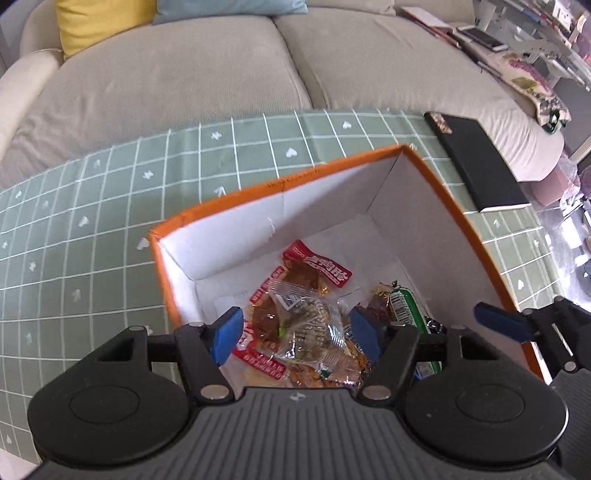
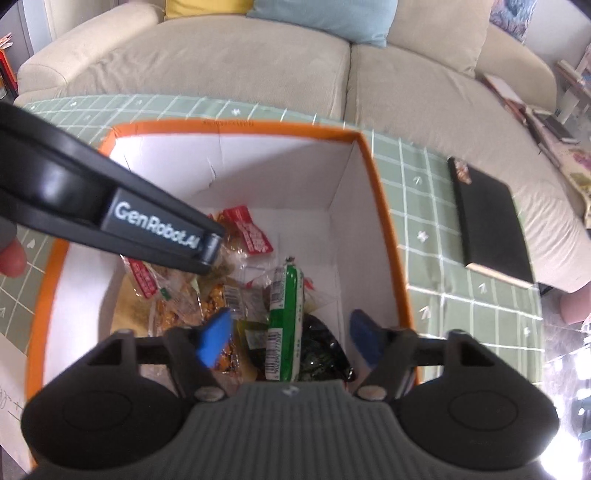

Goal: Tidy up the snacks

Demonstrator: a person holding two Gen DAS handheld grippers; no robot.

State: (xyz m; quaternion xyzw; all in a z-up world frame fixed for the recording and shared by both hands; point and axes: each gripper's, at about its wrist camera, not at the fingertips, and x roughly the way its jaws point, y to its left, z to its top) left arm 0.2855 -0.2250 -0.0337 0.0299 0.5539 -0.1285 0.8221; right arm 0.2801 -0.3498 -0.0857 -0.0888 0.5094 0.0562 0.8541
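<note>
- The worktop [image 1: 92, 221] carries a green gridded cloth, and a beige sofa [image 1: 184, 74] runs along its far side, with a yellow cushion [image 1: 99, 22] and a pale blue one [image 1: 229, 7] on it.
- An orange-rimmed box [image 1: 236, 194] with white inner walls stands on the cloth, and the snacks lie in a loose heap on its floor.
- The left gripper [image 1: 295, 332] hangs over the box with its jaws apart and nothing clamped; a clear-wrapped snack [image 1: 314, 321] lies below the gap, on top of red packets [image 1: 317, 269] (one packet's print is too small to read).
- In the right wrist view, the left gripper's black body crosses the box from the left, with a fingertip of the person's hand [image 2: 13, 258] at the edge.
- The right gripper [image 2: 290, 336] is also above the box, jaws apart and empty, with a green sausage-shaped pack [image 2: 286, 317] lying on the heap beneath them, beside a dark wrapper [image 2: 317, 350].
- A black book [image 1: 480, 162] lies on the cloth to the right of the box, apart from it.
</note>
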